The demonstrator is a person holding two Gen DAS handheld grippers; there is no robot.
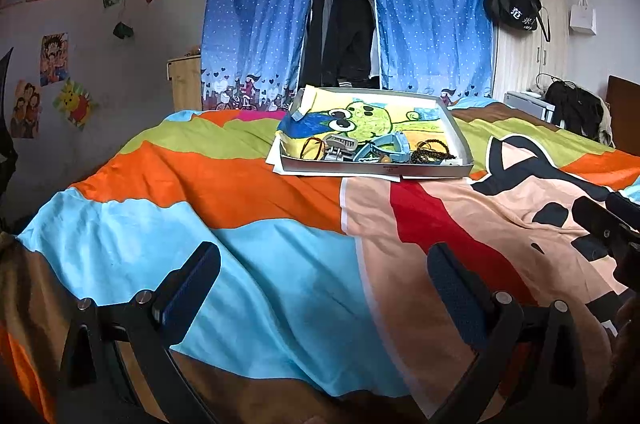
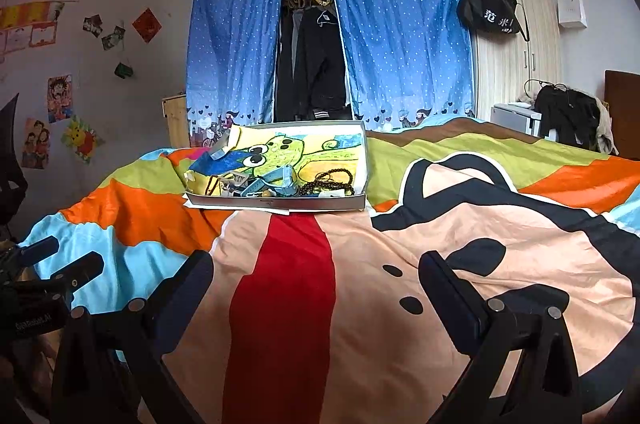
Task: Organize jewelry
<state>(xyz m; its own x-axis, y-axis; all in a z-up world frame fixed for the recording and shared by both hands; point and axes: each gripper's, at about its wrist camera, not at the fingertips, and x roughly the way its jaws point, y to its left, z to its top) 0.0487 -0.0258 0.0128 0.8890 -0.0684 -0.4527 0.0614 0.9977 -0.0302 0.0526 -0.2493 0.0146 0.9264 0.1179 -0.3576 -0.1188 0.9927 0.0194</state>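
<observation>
Lying well beyond claws (image 1: 324,264): jewelry (image 1: 434,153).

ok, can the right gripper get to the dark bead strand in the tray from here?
Probably yes. The right gripper is open with only bare bedspread ahead, and the dark bead strand lies near the tray front wall, uncovered.

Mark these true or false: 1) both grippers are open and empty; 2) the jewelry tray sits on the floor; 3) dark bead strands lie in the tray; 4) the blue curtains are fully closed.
1) True: the left gripper and right gripper are open, nothing between the fingers.
2) False: the tray sits on the colourful bedspread.
3) True: the bead strands lie at its near right end.
4) False: the blue curtains are parted, showing dark hanging clothes.
</observation>
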